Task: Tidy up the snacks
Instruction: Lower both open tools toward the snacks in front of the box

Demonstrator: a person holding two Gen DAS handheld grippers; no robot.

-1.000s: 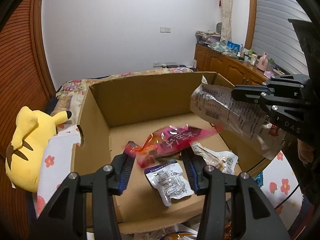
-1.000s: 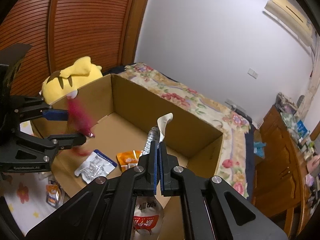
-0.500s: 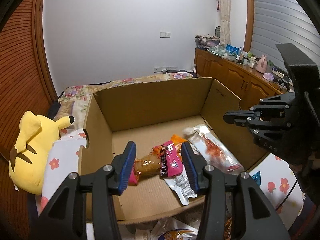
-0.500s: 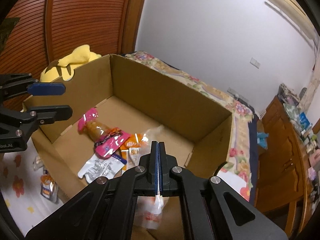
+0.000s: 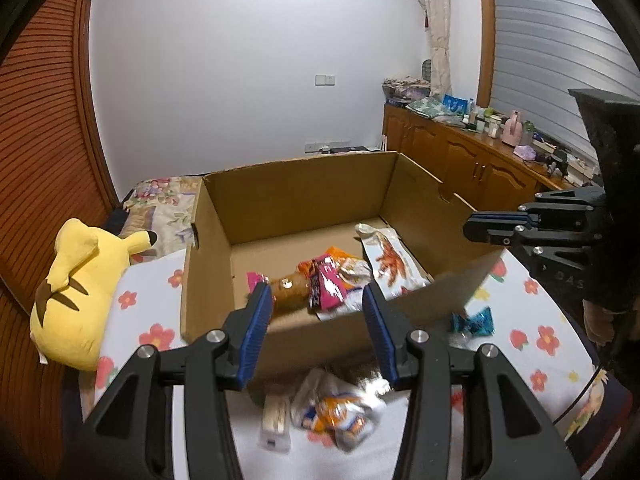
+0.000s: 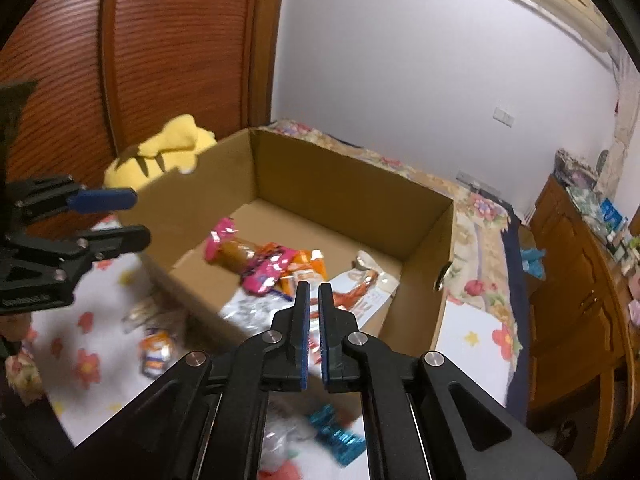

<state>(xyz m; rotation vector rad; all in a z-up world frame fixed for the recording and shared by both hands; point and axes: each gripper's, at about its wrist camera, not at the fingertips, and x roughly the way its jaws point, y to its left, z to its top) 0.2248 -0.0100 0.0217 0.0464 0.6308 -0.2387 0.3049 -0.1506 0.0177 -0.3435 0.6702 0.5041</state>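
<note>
An open cardboard box stands on a floral cloth. Inside lie a pink-ended sausage snack, a pink packet, orange packets and a long clear pack with red print. My left gripper is open and empty, in front of the box's near wall. My right gripper is empty, its jaws a narrow gap apart, near the box's right front corner. Loose snacks lie outside: an orange-and-silver packet, a white pack and a blue wrapper.
A yellow plush toy lies left of the box. A wooden cabinet with clutter runs along the right wall. A wood-slat door stands behind the plush toy.
Both grippers have pulled back from over the box. The right gripper let the clear pack drop into the box and its jaws parted slightly. The pink snack from the left gripper lies inside.
</note>
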